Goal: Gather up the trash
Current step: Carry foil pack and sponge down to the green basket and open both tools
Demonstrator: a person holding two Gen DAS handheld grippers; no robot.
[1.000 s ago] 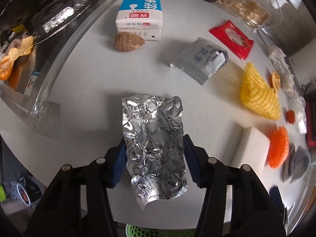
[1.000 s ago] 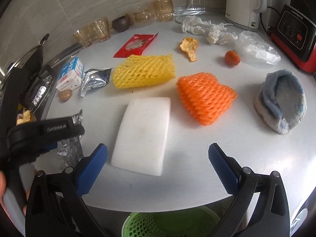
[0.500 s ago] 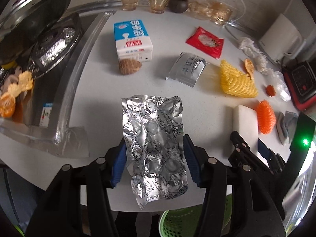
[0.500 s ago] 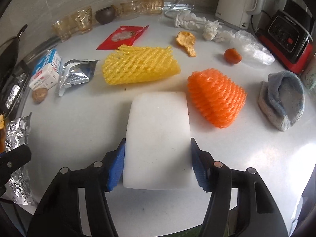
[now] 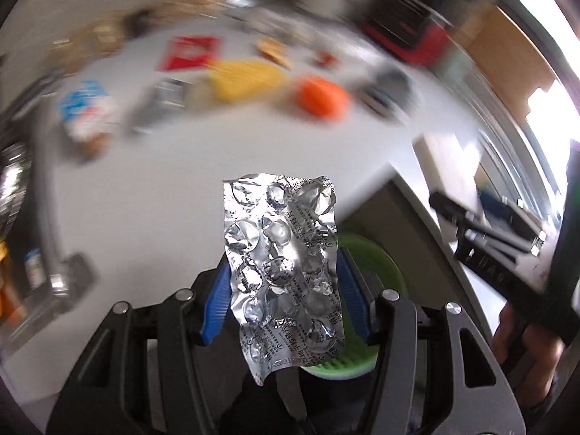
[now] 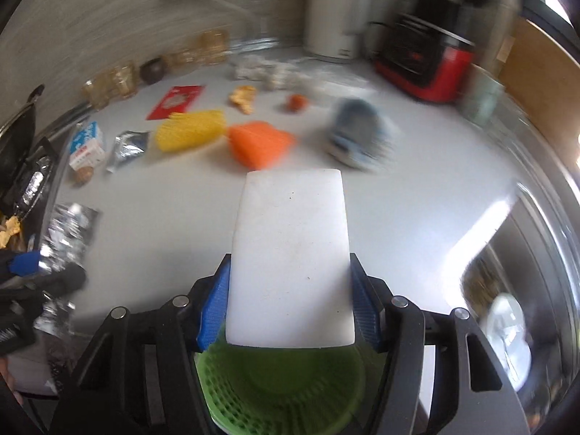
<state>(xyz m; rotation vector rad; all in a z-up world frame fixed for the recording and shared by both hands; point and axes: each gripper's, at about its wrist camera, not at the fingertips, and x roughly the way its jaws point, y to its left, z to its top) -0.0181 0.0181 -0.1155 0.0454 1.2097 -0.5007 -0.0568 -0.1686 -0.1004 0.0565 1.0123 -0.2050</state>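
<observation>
My left gripper [image 5: 282, 290] is shut on a crumpled silver blister pack [image 5: 281, 257] and holds it in the air above the counter edge, with the green basket [image 5: 366, 264] below and to its right. My right gripper [image 6: 288, 301] is shut on a white foam block [image 6: 291, 253] and holds it over the green basket [image 6: 282, 388]. The right gripper and its foam block [image 5: 446, 166] show at the right of the left wrist view. The left gripper and blister pack [image 6: 69, 232] show blurred at the left of the right wrist view.
On the white counter [image 6: 435, 181] lie a yellow foam net [image 6: 188, 132], an orange foam net [image 6: 259, 143], a silver wrapper [image 6: 128, 148], a red packet [image 6: 175, 101], a milk carton [image 6: 87, 145], a grey-blue sock [image 6: 359, 137] and peel. A red appliance [image 6: 424, 61] and kettle [image 6: 335, 14] stand behind.
Both grippers have lifted their loads off the counter and pulled back toward the front edge over the green basket. The right gripper closed on the foam block a second ago.
</observation>
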